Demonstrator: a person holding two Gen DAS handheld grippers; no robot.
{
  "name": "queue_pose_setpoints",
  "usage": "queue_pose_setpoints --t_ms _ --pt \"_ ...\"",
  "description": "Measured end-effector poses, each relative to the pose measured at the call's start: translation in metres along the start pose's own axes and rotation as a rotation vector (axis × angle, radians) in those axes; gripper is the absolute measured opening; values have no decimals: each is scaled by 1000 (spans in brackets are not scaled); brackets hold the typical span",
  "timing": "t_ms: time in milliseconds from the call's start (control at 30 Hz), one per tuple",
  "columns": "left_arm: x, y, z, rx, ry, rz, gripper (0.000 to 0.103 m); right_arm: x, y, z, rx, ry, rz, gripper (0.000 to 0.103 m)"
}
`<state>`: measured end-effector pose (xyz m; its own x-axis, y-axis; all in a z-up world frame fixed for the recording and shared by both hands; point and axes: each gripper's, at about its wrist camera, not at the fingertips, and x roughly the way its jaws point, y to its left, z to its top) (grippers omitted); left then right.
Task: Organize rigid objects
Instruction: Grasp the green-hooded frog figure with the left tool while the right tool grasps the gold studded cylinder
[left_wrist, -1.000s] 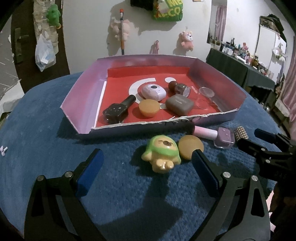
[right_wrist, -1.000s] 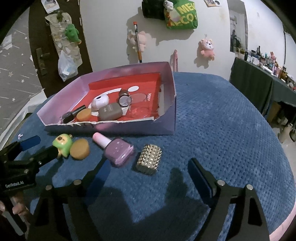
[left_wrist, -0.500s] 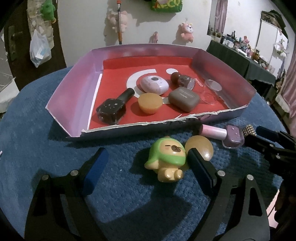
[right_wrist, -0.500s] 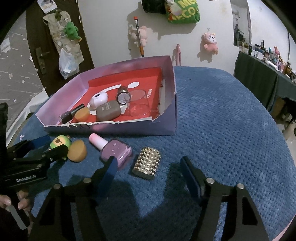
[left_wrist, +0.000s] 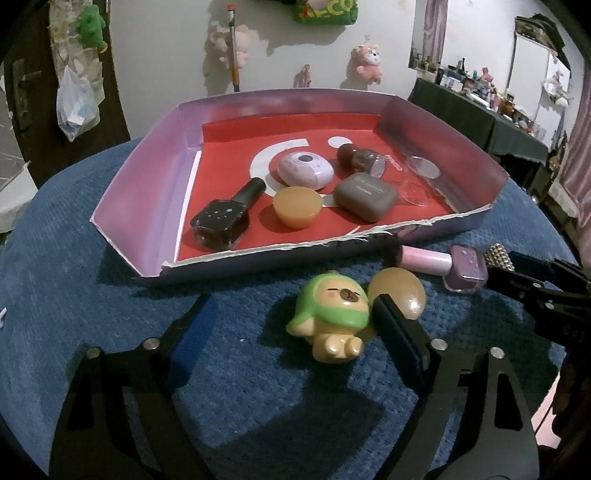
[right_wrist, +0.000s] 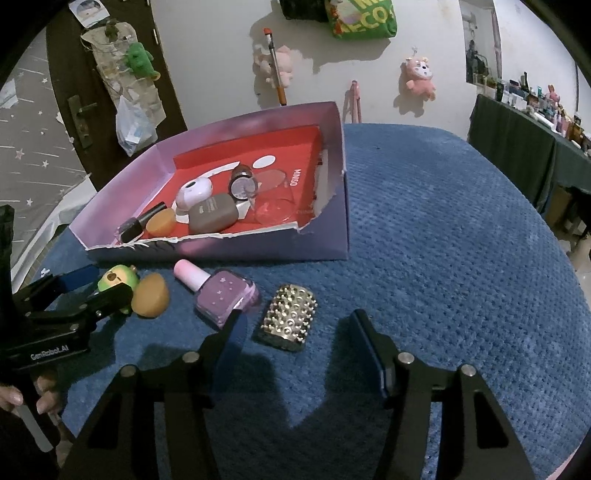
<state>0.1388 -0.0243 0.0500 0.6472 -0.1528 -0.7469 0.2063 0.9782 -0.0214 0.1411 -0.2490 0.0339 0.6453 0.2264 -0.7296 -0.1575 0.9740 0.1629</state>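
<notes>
Both tools' jaws have just been closing yet stand apart, your left tool (left_wrist: 291, 325) bracketing the green figurine (left_wrist: 330, 314), right tool (right_wrist: 299, 336) bracketing the studded case (right_wrist: 290, 318), pickups imminent.

Home bedroom: plush toys (right_wrist: 419, 75) on wall, cluttered dresser (left_wrist: 476, 110)

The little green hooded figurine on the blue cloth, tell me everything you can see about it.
The green hooded figurine is a glossy, hard-looking toy: a tan bear-like face with shut eyes, green hood, tan body and stubby feet. It lies tilted on the blue cloth in front of the tray, against the amber dome. The left gripper has been closing around it; one pad seems to touch, the other stands clear.
</notes>
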Motion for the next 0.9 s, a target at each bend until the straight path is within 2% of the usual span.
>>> queue_pose_setpoints --t_ms 367,400,433,467,500,533,633,900 --pt "1 3 1 0 15 -31 83 1 0 1 -7 3 3 62" --pt "2 4 1 -2 15 -38 80 1 0 1 -8 2 3 62" --pt "2 6 2 -10 14 -75 68 1 0 1 -9 -2 6 60" --pt "3 8 3 -18 19 -110 52 1 1 1 -11 -4 10 51" --pt "3 9 3 -36 33 -168 44 1 1 1 -14 -4 22 33" --pt "3 8 4 -44 42 -189 42 2 1 1 -11 0 38 34" --pt "-3 0 3 4 28 -138 42 -1 5 1 -25 -5 68 30" --pt "-23 -1 7 17 -20 -130 39 -24 13 16 -42 -76 76 28"
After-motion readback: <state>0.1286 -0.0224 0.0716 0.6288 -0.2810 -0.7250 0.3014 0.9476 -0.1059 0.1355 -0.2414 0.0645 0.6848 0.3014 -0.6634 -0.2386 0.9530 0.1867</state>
